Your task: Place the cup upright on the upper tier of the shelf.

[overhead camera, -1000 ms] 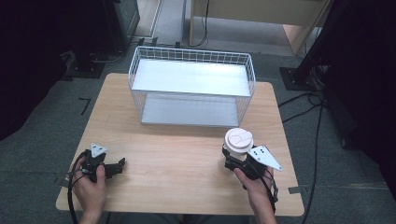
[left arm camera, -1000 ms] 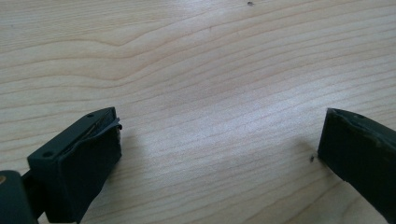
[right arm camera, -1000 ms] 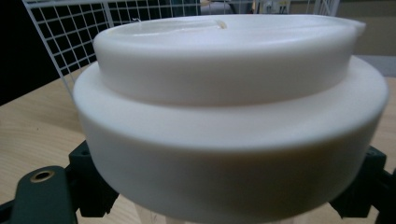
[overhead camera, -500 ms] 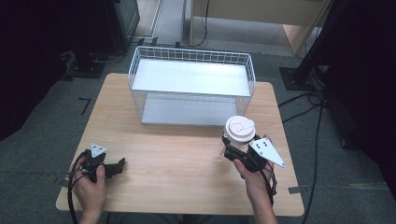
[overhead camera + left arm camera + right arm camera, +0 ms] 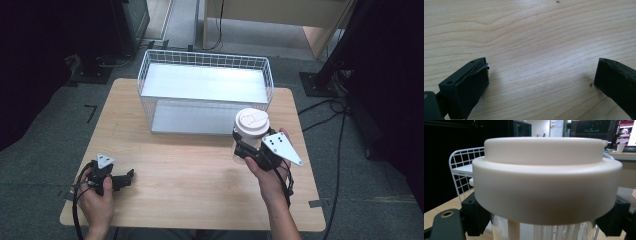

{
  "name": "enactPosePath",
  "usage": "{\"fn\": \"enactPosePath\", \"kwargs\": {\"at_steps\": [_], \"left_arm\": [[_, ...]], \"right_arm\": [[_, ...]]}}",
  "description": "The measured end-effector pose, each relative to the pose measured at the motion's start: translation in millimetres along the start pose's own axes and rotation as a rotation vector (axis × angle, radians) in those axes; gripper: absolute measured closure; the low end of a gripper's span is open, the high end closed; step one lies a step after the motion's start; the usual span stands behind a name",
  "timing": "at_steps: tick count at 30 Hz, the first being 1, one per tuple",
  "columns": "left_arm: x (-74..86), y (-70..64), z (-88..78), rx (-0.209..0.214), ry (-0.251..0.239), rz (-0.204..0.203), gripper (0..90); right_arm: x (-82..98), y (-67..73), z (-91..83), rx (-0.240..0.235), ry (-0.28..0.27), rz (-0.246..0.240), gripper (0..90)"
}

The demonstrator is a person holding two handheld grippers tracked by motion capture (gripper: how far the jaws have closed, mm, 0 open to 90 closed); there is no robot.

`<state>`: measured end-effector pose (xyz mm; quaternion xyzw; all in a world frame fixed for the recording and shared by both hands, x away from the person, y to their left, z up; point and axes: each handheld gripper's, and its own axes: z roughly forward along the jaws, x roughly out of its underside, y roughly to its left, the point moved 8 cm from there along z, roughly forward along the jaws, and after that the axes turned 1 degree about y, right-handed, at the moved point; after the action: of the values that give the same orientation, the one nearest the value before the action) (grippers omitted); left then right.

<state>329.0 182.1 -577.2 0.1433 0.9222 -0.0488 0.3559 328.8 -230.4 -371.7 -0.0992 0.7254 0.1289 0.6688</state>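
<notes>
Gripping a white-lidded clear cup (image 5: 251,129) just under its lid, the right gripper (image 5: 243,148) is hovering beside the wire basket (image 5: 206,90), left gripper (image 5: 126,178) sitting wide open on the table (image 5: 190,175).

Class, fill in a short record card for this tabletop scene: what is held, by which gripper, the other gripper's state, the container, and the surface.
Held item: clear plastic cup with a white lid
Holder: right gripper, jaws clamped on the cup body just under the lid, cup upright
Left gripper: open, nothing between the jaws, low over the table
Container: white wire basket, beyond the cup
Surface: light wooden table
</notes>
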Motion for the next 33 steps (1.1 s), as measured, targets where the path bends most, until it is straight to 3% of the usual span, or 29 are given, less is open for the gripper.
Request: {"fn": "enactPosePath", "kwargs": {"at_steps": [13, 23, 33], "left_arm": [[0.0, 0.0, 0.0, 0.000, 0.000, 0.000, 0.0], [0.0, 0.0, 0.0, 0.000, 0.000, 0.000, 0.0], [0.0, 0.0, 0.0, 0.000, 0.000, 0.000, 0.0]], "right_arm": [[-40.0, 12.5, 22.7, -0.004, -0.044, -0.028, 15.3], [-73.2, 23.4, 48.0, 0.010, -0.099, -0.045, 15.3], [-103.7, 25.1, 76.9, 0.035, -0.132, -0.060, 15.4]]}}
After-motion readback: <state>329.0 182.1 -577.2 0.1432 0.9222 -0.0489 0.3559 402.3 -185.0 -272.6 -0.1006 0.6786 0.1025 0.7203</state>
